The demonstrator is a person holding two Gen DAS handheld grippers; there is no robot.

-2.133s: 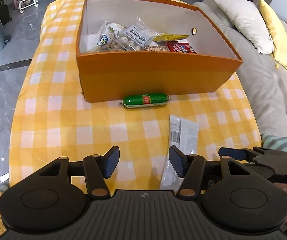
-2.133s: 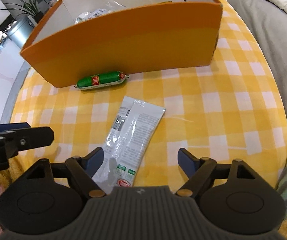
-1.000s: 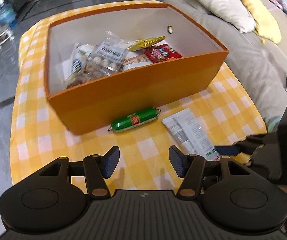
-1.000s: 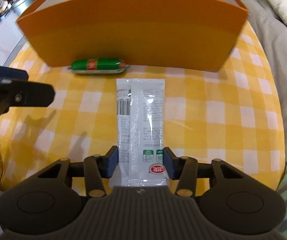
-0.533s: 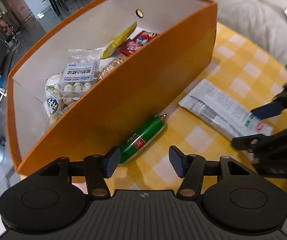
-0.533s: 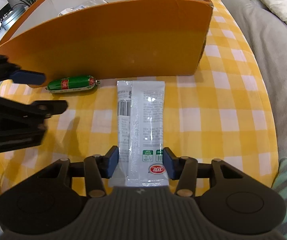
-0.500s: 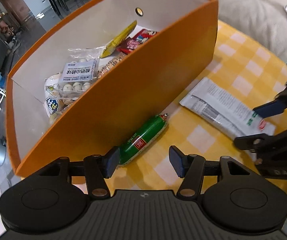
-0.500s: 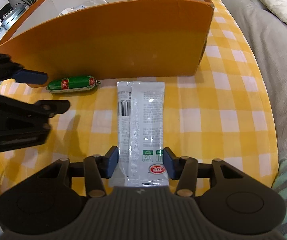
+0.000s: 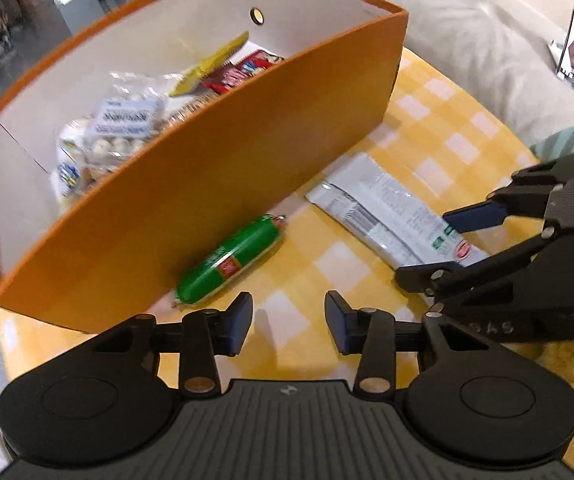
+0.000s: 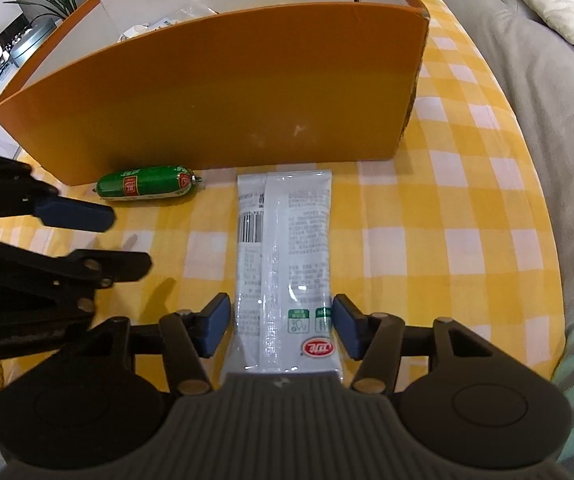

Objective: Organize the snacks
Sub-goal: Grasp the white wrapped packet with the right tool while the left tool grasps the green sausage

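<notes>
The right gripper [image 10: 282,326] has its jaws opening, straddling the white packet [image 10: 285,256] without pressing. The left gripper [image 9: 289,322] has its jaws closing on nothing, near the green sausage [image 9: 229,266].

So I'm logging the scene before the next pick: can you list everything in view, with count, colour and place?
box: one, orange outside, white inside, on the tablecloth
snack packs in box: several, mixed colours, count unclear
sausage: one, green, lying against the box's front wall
flat packet: one, silvery white, on the cloth, near end between the right jaws
tablecloth: one, yellow-white check
sofa: grey, beside the table, pale cushions
potted plant: one, green, beyond the box
left gripper: jaws closing, nothing between them
right gripper: jaws opening around the packet
</notes>
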